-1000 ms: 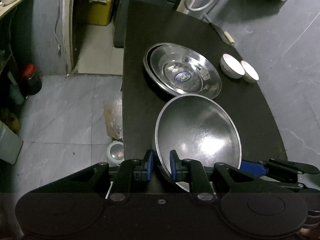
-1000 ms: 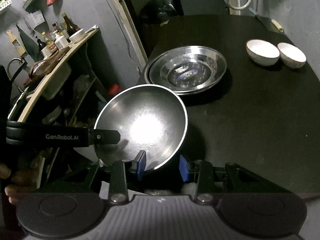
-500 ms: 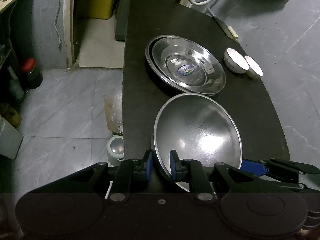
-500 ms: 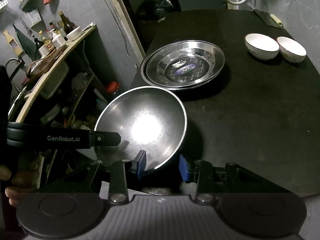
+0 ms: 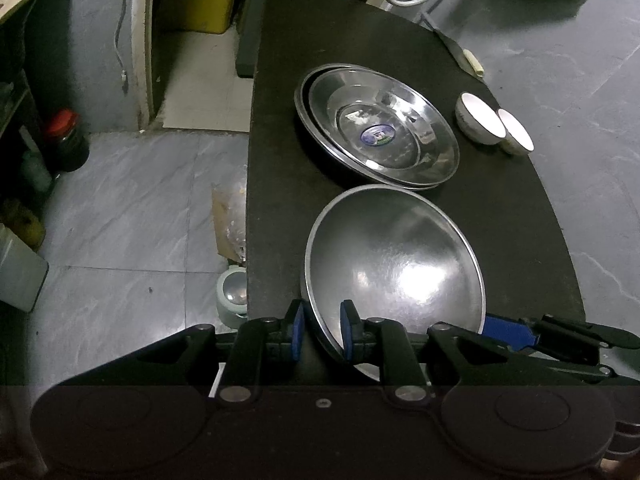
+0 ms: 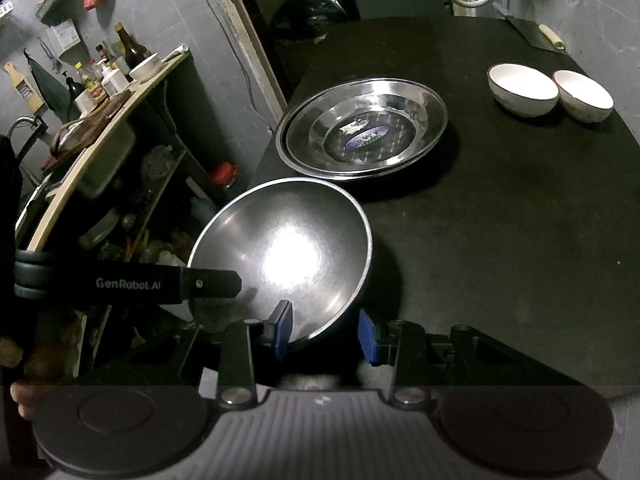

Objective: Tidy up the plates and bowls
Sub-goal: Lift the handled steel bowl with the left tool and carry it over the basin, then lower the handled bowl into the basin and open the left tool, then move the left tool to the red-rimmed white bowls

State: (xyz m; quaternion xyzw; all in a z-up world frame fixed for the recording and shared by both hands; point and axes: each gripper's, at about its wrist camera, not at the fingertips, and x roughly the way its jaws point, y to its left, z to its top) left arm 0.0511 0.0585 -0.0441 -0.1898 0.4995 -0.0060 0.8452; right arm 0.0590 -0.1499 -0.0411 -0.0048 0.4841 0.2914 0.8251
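Bowl [image 5: 394, 268] of bare steel sits tilted at the table's [image 5: 276, 168] near edge, held from both sides: the left gripper [image 5: 321, 331] is clamped on its rim, while the right gripper [image 6: 325, 334] straddles the opposite rim with its jaws apart. Just beyond lie stacked steel plates [image 5: 380, 130]. Farther right, two white bowls [image 6: 522, 88] stand touching each other.

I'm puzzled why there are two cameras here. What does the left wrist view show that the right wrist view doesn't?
Only left wrist: the tiled floor and yellow box. Only right wrist: the cluttered shelf of bottles. Both: the steel bowl whose rim both the left gripper and right gripper straddle, stacked steel plates, two white bowls, and the black table.
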